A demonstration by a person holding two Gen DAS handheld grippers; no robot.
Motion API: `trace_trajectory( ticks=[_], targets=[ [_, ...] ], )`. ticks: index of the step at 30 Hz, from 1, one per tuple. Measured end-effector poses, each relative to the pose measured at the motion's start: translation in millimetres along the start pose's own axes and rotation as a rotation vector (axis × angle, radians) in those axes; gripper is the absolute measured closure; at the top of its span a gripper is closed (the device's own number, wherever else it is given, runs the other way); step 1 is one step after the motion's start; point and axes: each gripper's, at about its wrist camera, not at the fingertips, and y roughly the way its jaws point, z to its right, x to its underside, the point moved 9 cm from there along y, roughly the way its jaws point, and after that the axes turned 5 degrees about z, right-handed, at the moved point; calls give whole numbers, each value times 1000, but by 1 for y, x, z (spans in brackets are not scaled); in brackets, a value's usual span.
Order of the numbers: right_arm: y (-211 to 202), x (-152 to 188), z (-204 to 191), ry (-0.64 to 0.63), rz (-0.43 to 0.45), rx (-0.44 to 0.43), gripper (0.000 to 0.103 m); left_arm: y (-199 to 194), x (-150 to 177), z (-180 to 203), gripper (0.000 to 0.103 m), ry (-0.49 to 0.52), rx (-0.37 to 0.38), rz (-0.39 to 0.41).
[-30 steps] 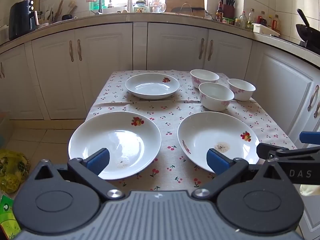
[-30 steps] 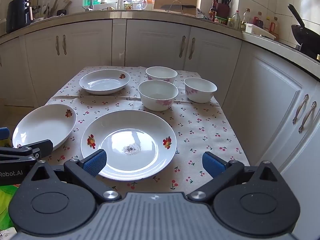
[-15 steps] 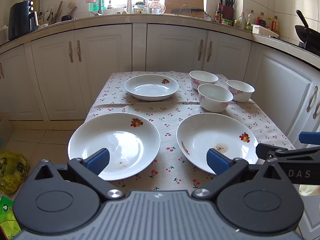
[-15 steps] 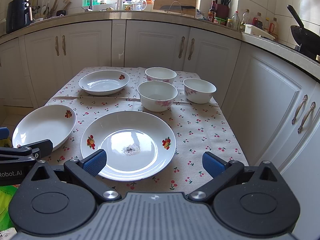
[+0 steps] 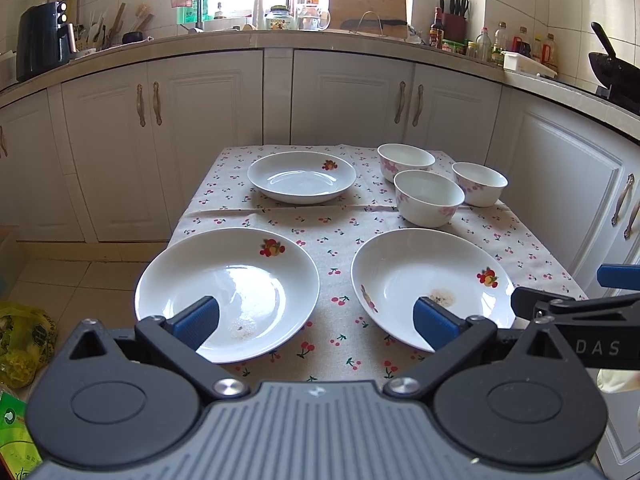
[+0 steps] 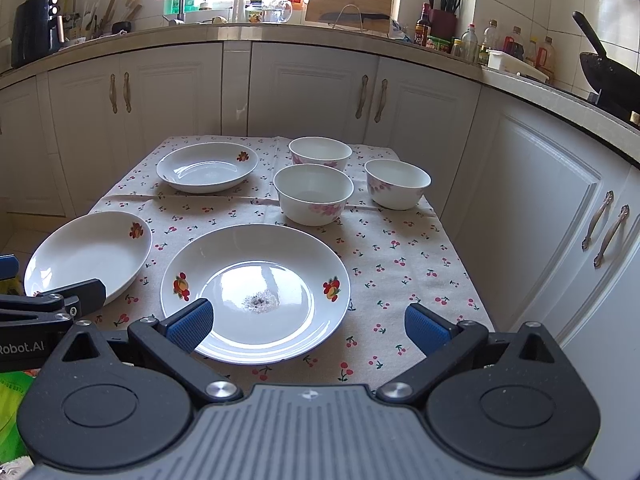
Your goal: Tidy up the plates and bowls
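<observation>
Table (image 6: 404, 256) wears a cherry-print cloth. Three white plates with fruit decals: one at 6 o'clock (image 6: 256, 292) with a gritty smear in its middle, one at 8 o'clock (image 6: 90, 254) with faint crumbs, one at 11 o'clock (image 6: 207, 167) that looks clean. Three white bowls with pink flowers (image 6: 314, 193) cluster at 1 o'clock, seemingly empty. Left tongs (image 5: 316, 320) and right tongs (image 6: 306, 322) both gape wide, holding nothing, hovering at the table's near edge.

White lettering "DAS" on the right gripper (image 5: 600, 312); white lettering "Robot.AI" on the left gripper (image 6: 44, 304).
</observation>
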Motion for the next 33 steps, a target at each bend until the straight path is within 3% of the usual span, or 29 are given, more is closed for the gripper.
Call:
trace_trajectory(
  ticks=[33],
  targets=[
    [-2, -1, 0, -5, 9, 7, 0, -1, -2, 0, 1, -5, 4, 5]
  ],
)
